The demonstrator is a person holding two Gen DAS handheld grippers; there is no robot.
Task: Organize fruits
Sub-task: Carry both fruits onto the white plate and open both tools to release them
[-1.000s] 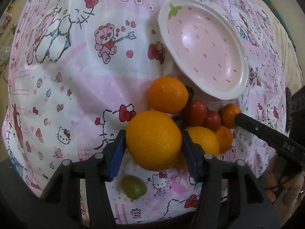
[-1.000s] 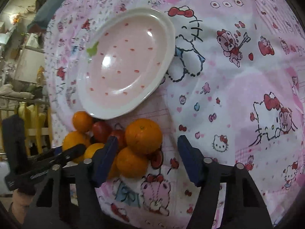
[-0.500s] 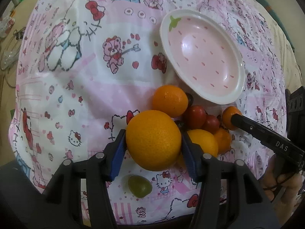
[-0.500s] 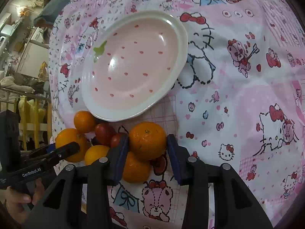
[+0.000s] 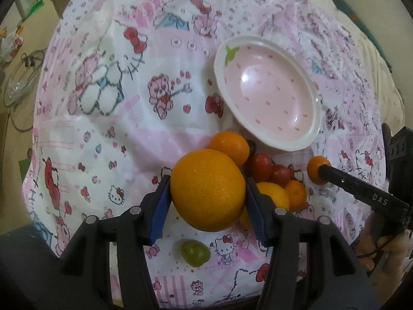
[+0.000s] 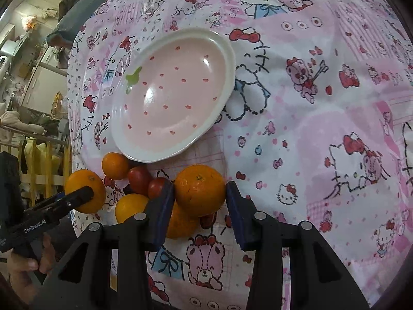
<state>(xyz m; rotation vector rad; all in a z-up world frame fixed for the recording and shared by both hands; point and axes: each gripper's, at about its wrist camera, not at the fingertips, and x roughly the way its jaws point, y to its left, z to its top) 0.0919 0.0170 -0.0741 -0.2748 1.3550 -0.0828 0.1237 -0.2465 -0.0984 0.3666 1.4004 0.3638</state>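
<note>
My left gripper (image 5: 207,183) is shut on a large orange (image 5: 206,193), held just above the pink cartoon cloth. My right gripper (image 6: 199,188) is shut on a mandarin (image 6: 200,191), its blue pads pressing both sides. The rest of the pile lies between them: another orange (image 5: 228,147), two cherry tomatoes (image 5: 259,164), a yellow-orange fruit (image 5: 273,197) and a small orange (image 5: 295,195). A green grape (image 5: 195,253) lies alone under the left gripper. The empty strawberry-patterned plate (image 5: 307,139) sits just beyond the pile. In the right wrist view the left gripper (image 6: 77,196) enters from the left.
The pink cartoon tablecloth (image 5: 103,118) covers the whole table, with open cloth left of the pile. Its edge drops off at the left, where cables lie on the floor (image 5: 18,82). Room clutter and a yellow rack (image 6: 33,160) stand beyond the table's far side.
The right gripper's jaws closed from wide open onto the mandarin. Both grippers have risen a little with their fruit, so the plate and cloth look farther away.
</note>
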